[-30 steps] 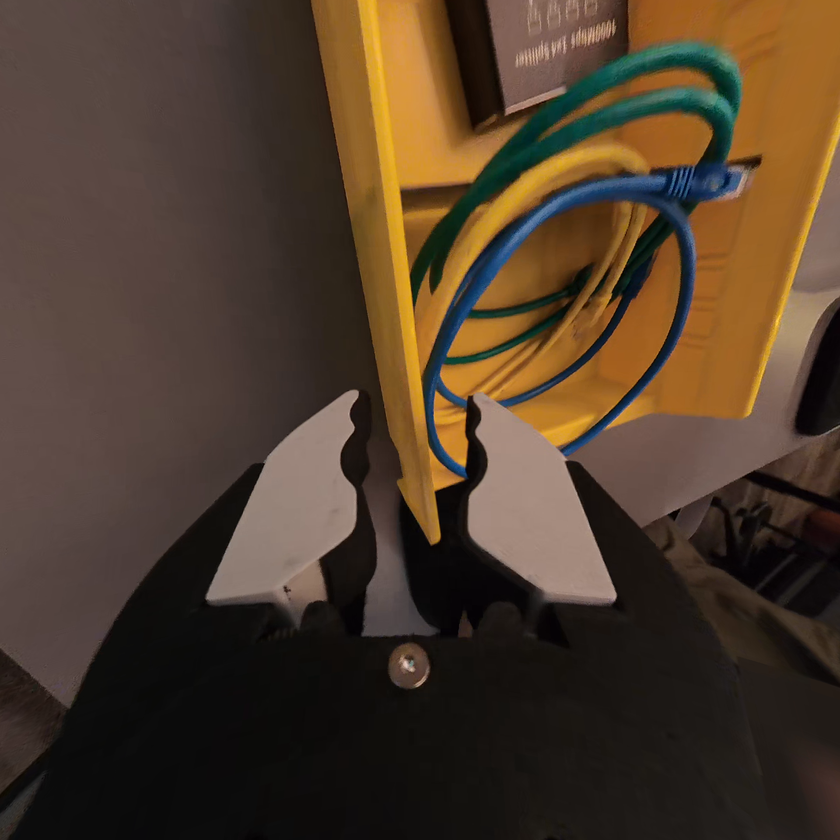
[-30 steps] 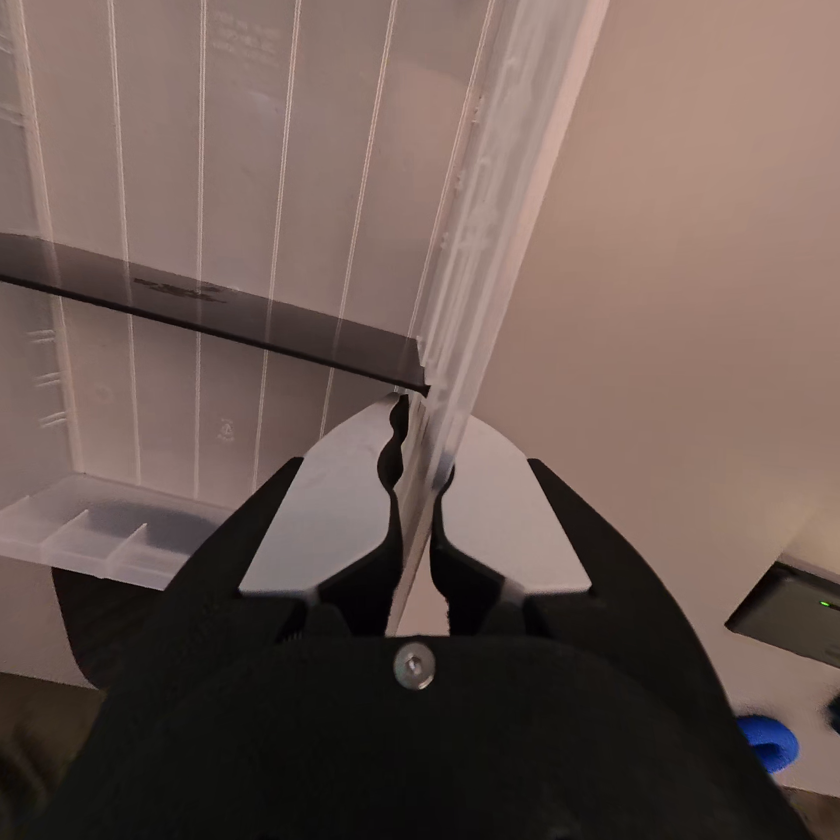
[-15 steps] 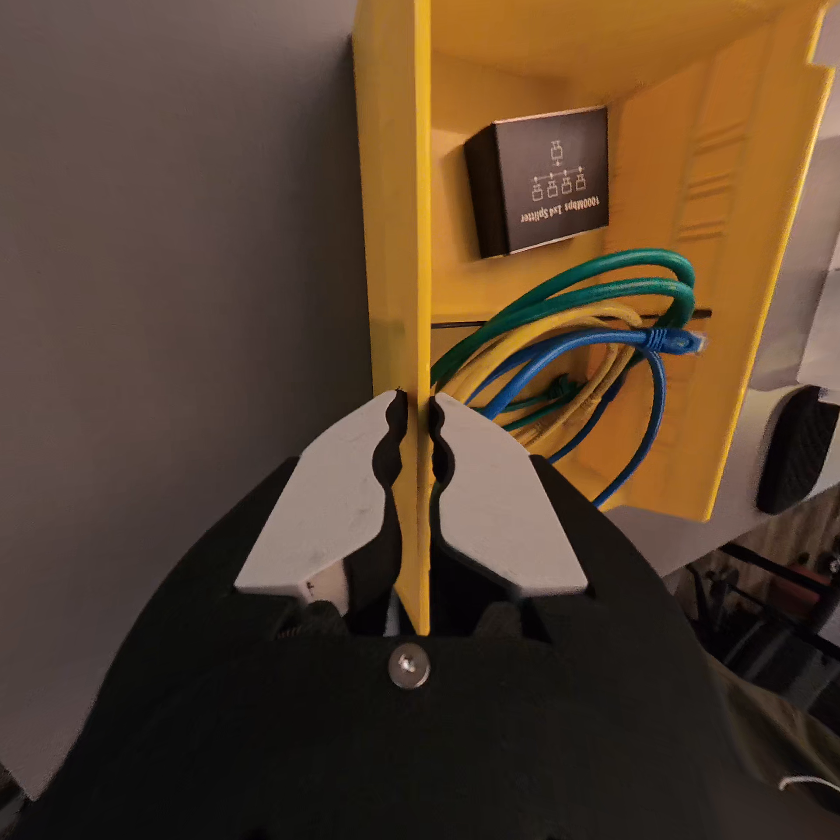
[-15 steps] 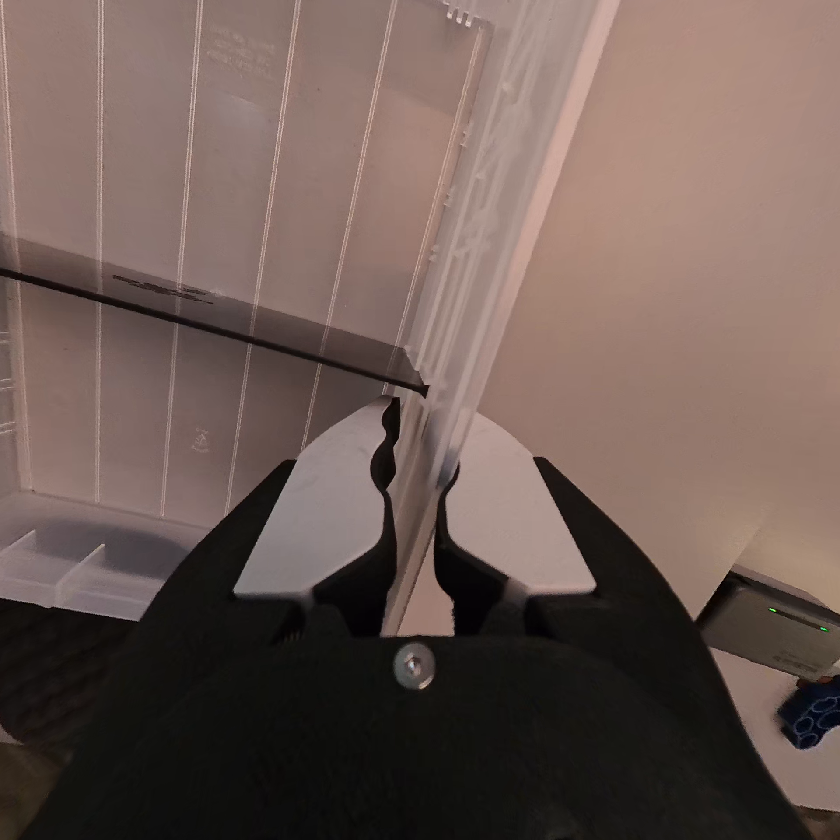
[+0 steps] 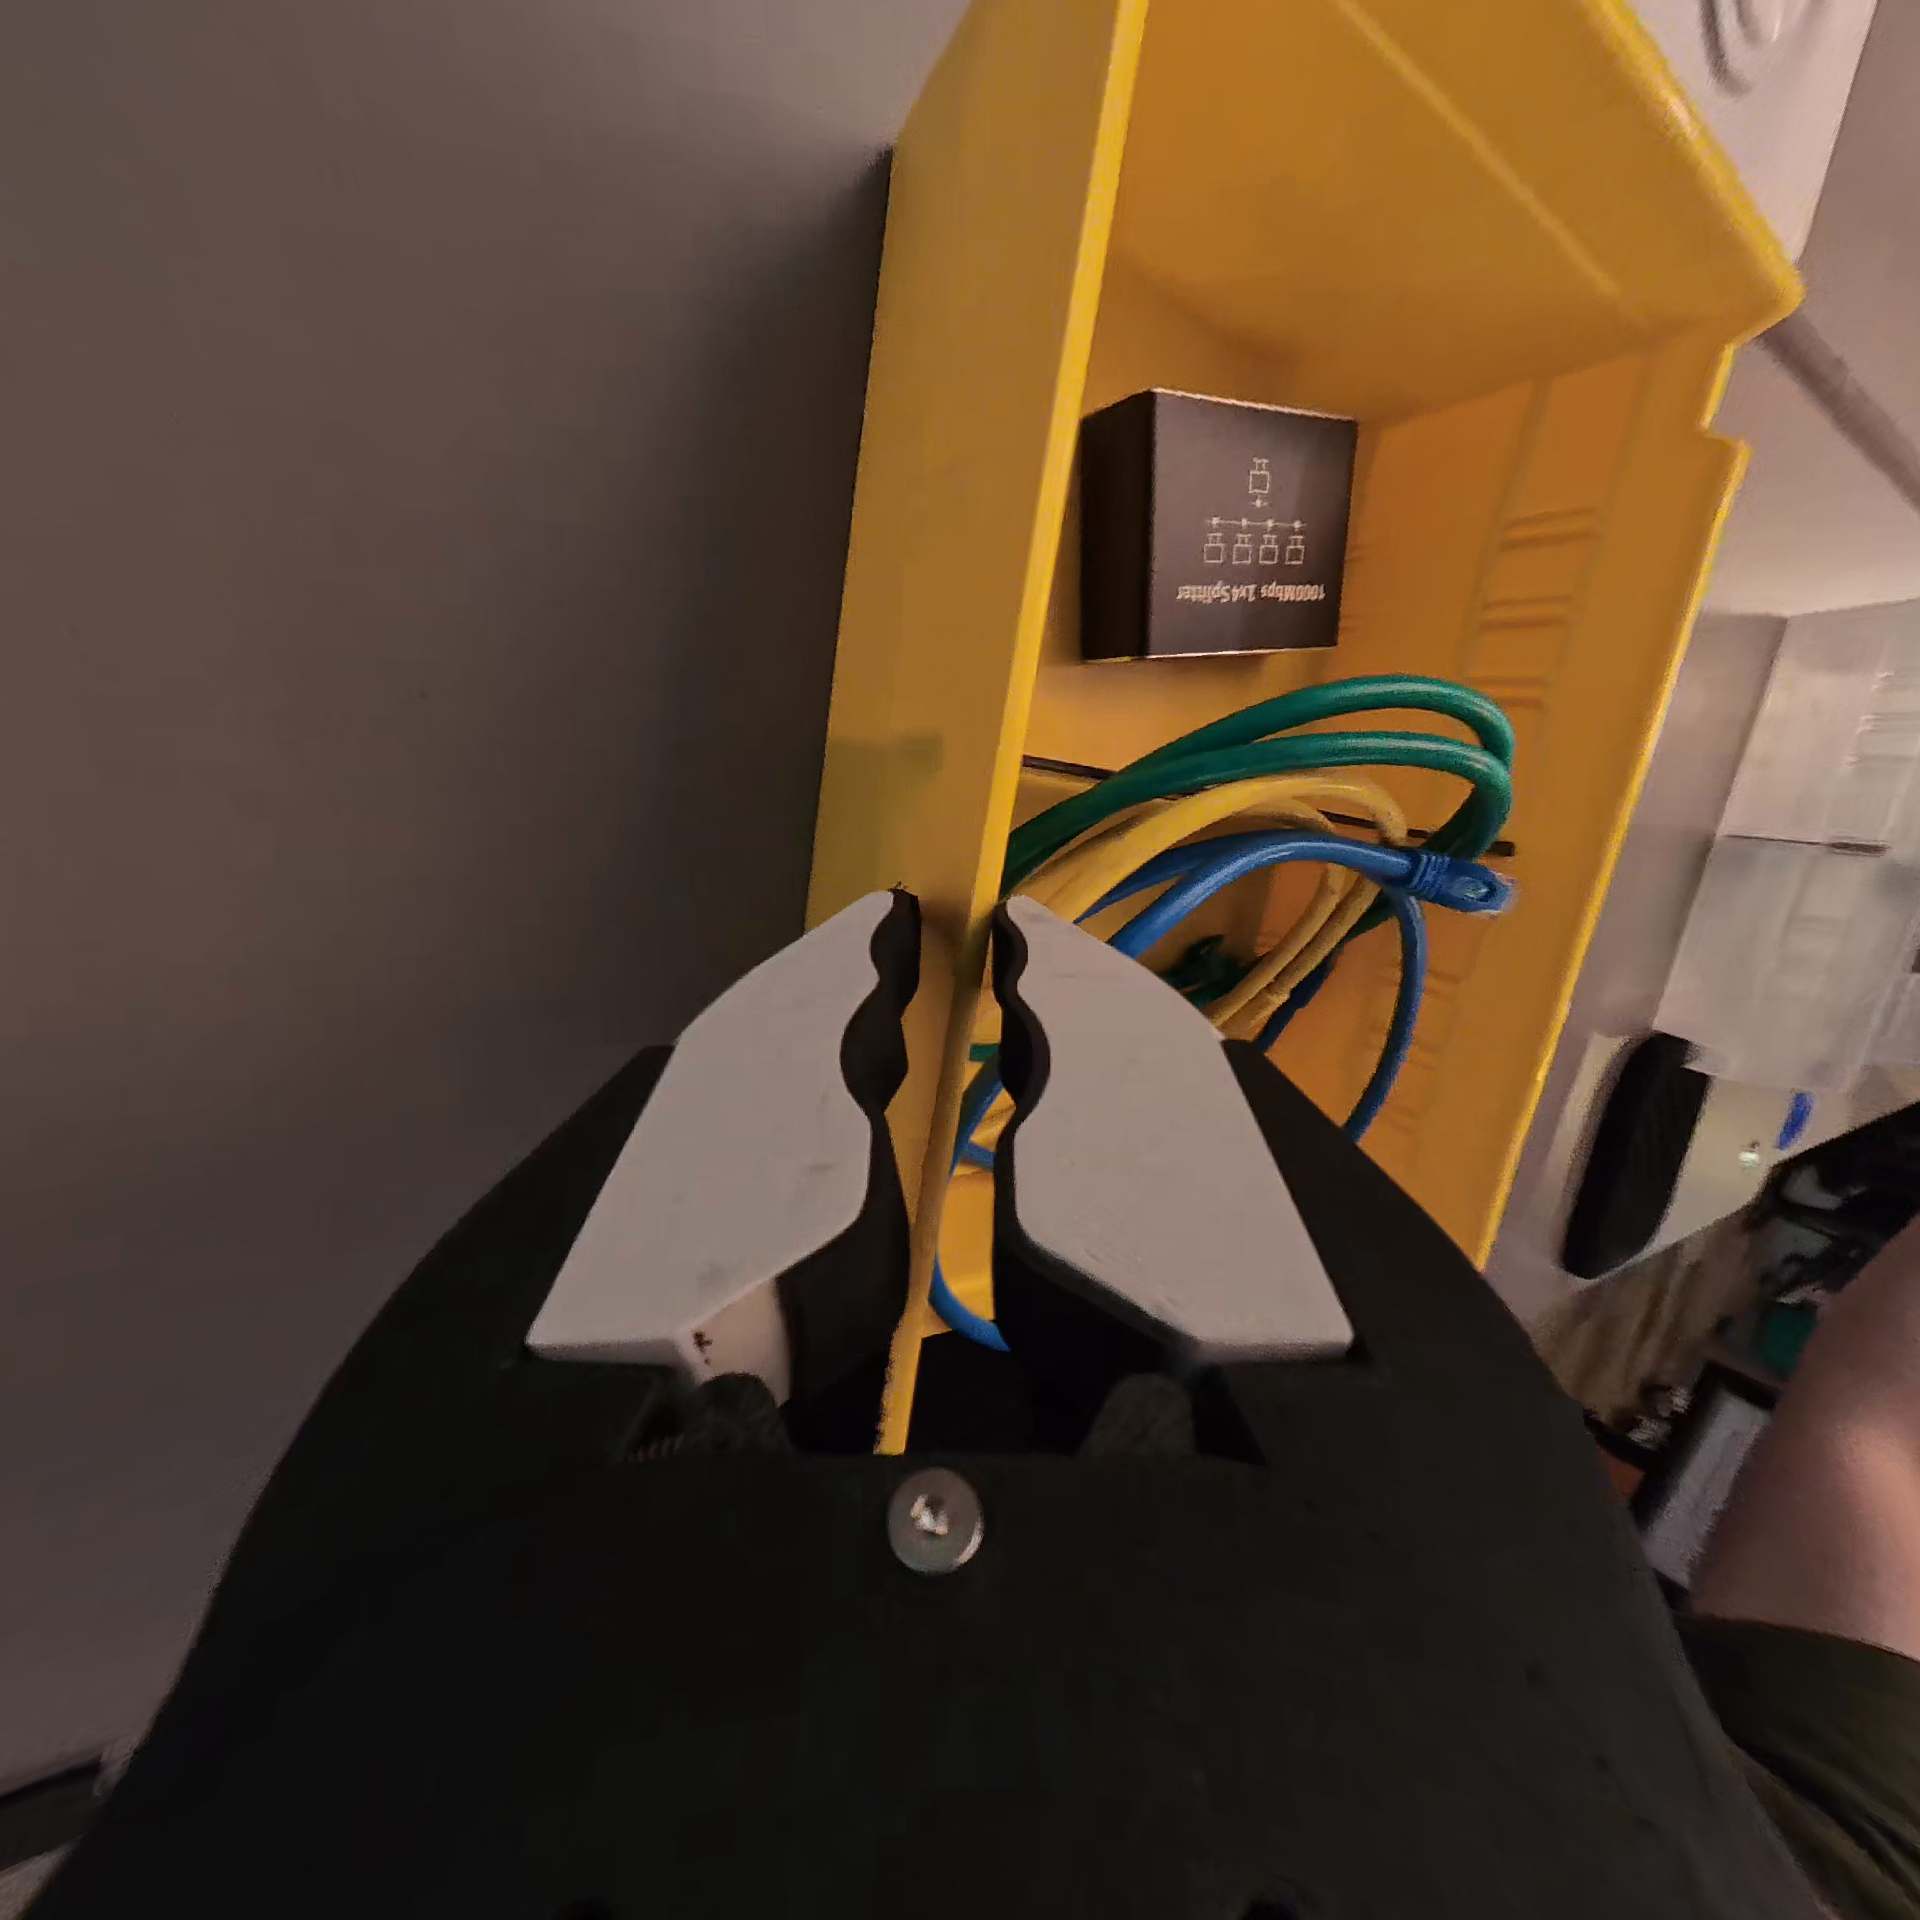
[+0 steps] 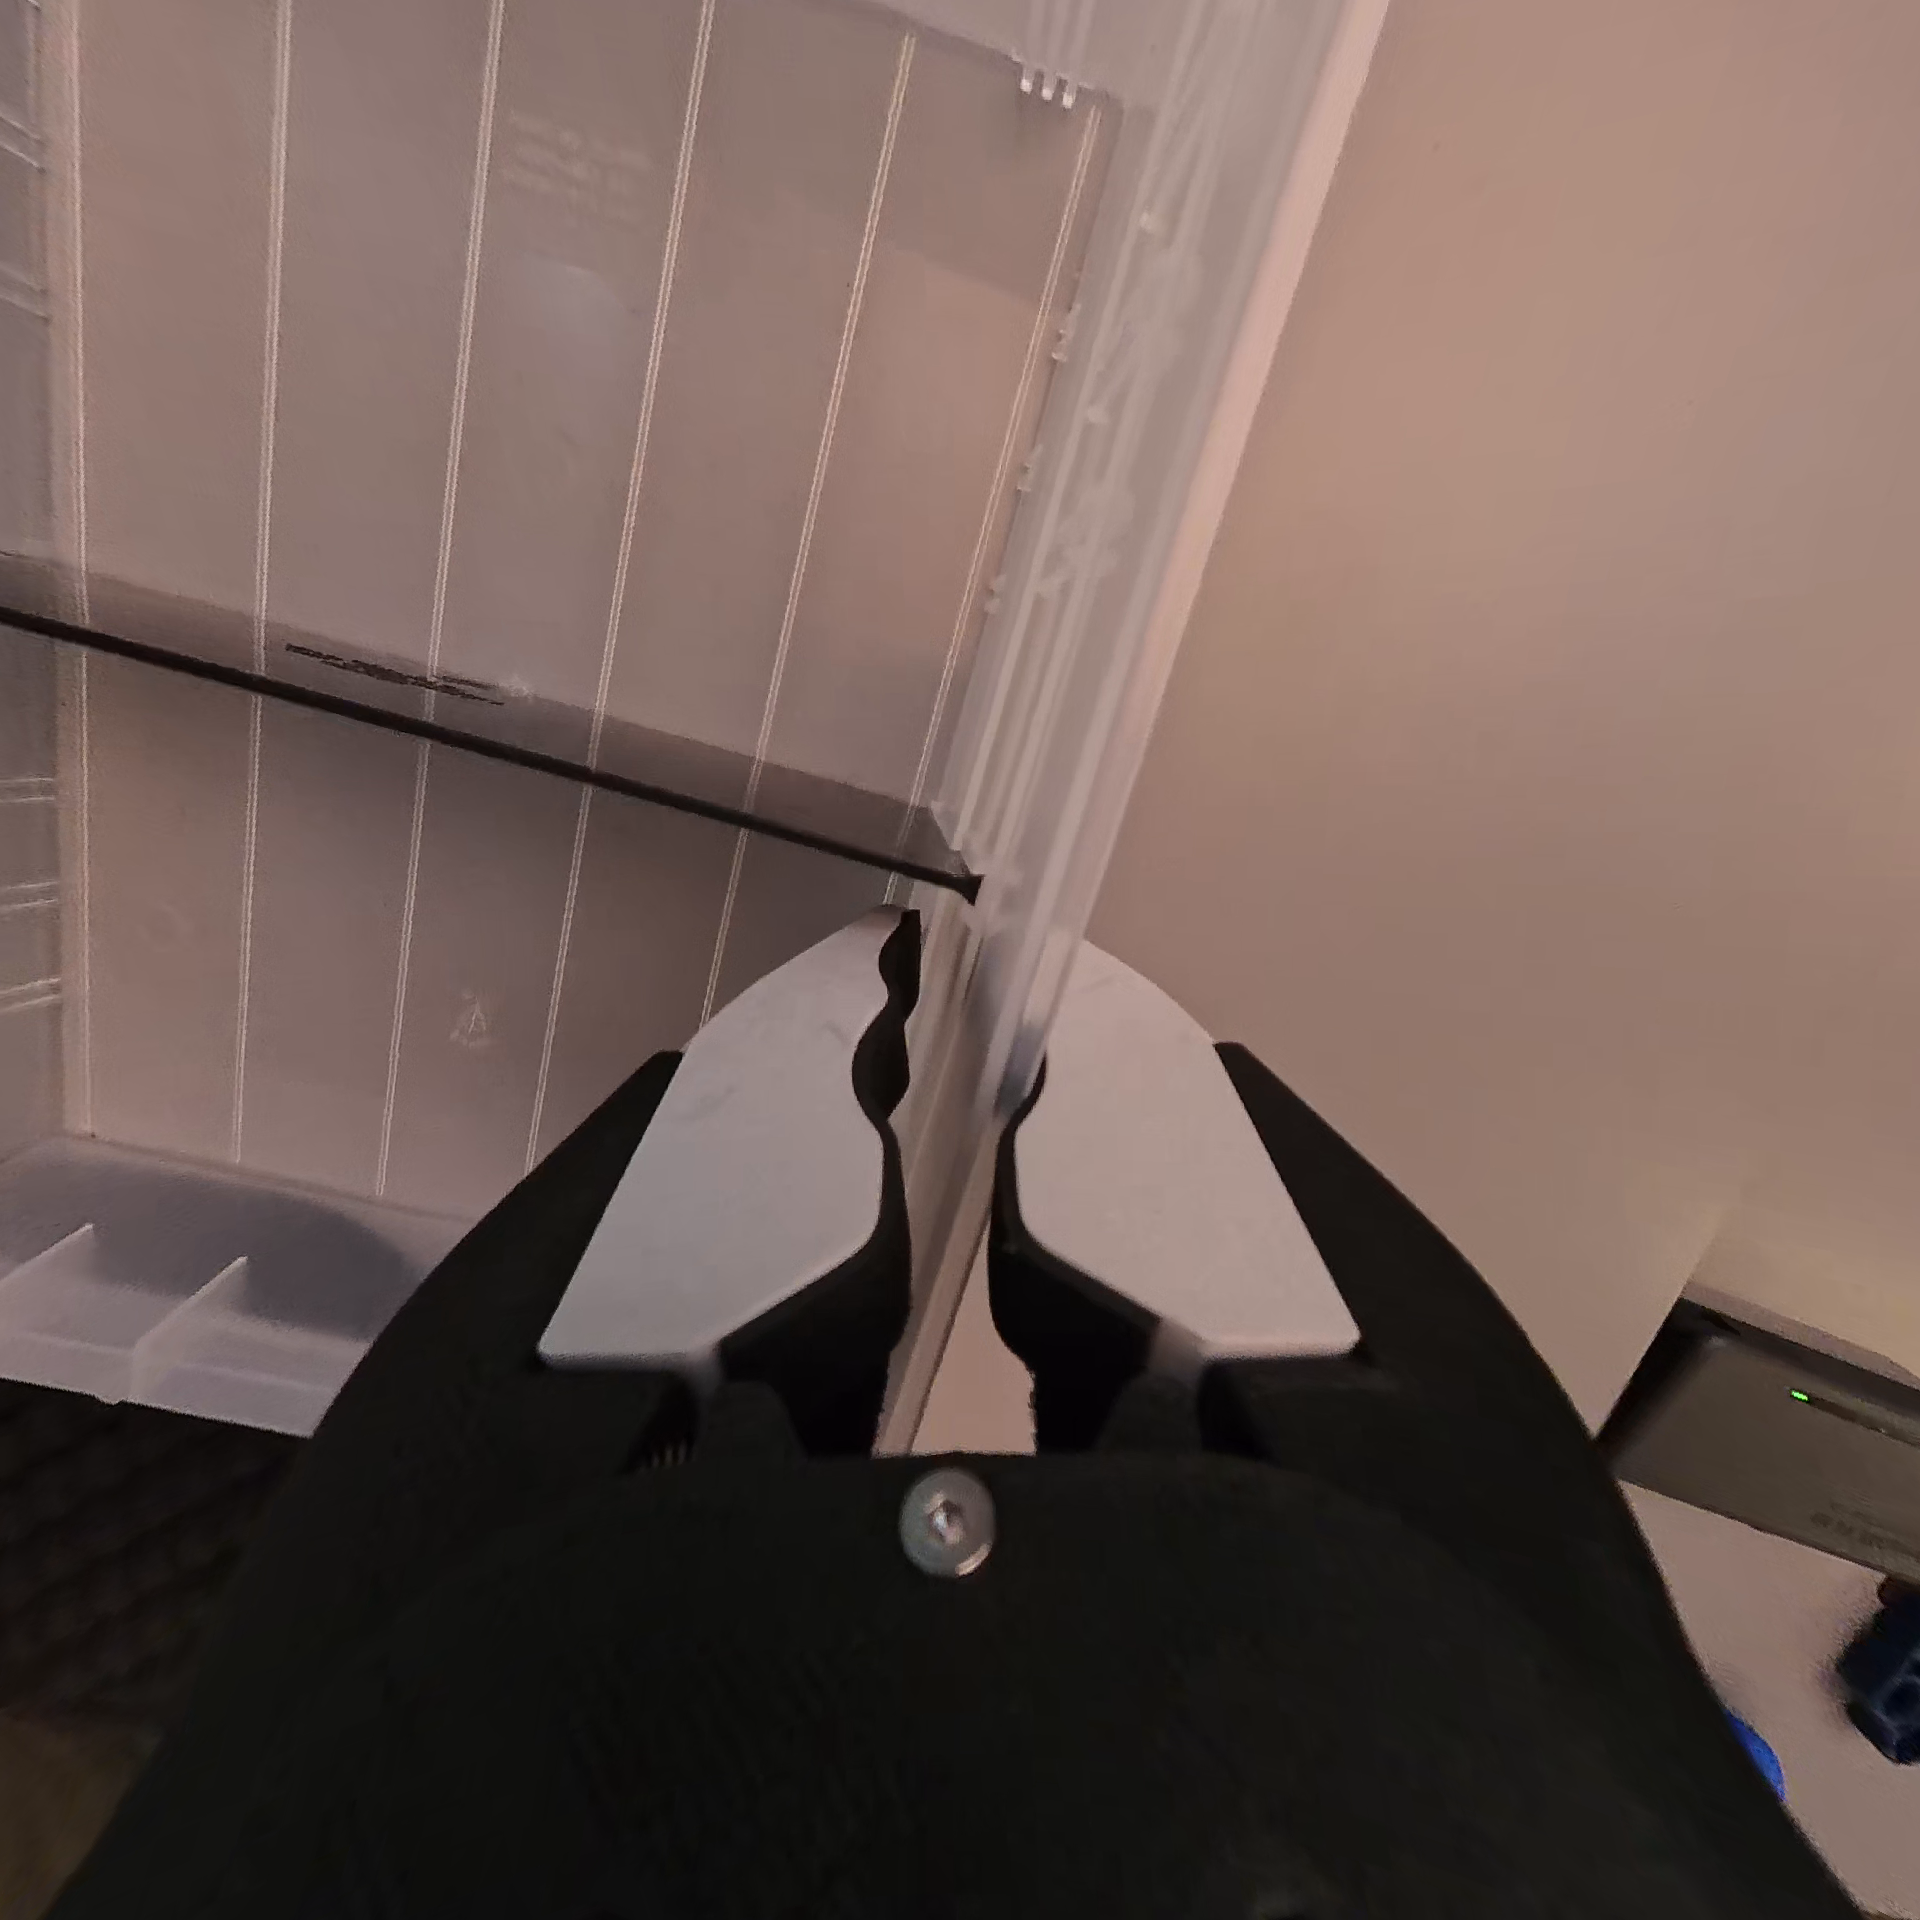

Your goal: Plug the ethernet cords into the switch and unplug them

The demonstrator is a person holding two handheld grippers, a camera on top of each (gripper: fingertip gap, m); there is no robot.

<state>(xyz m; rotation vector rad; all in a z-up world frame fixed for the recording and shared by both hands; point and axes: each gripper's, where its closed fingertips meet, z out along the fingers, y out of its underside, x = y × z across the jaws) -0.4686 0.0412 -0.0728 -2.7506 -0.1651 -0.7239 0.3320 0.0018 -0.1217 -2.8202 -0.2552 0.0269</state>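
My left gripper (image 5: 954, 940) is shut on the near side wall of a yellow bin (image 5: 1029, 520), which it holds tilted. Inside the bin a black switch box (image 5: 1216, 540) lies at the far end. Coiled green cords (image 5: 1299, 727), yellow cords (image 5: 1247, 810) and blue cords (image 5: 1392, 997) lie nearer me; one blue plug (image 5: 1455, 883) sticks out to the right. My right gripper (image 6: 966, 966) is shut on the side wall of an empty clear plastic bin (image 6: 1049, 727) with a black divider (image 6: 520, 743) across it.
A grey wall (image 5: 416, 520) is left of the yellow bin. A dark speaker-like object (image 5: 1631, 1153) and a person's arm (image 5: 1818, 1455) are at the right. In the right wrist view a grey device with a green light (image 6: 1766, 1444) and blue pieces (image 6: 1901, 1673) sit at the lower right on a white surface. Spacing between my two grippers at the tips: around 80 cm.
My left gripper closed on the yellow bin's wall and the bin swung more upright, bringing the switch box into full view. The right gripper kept its hold on the clear bin, which shifted slightly.
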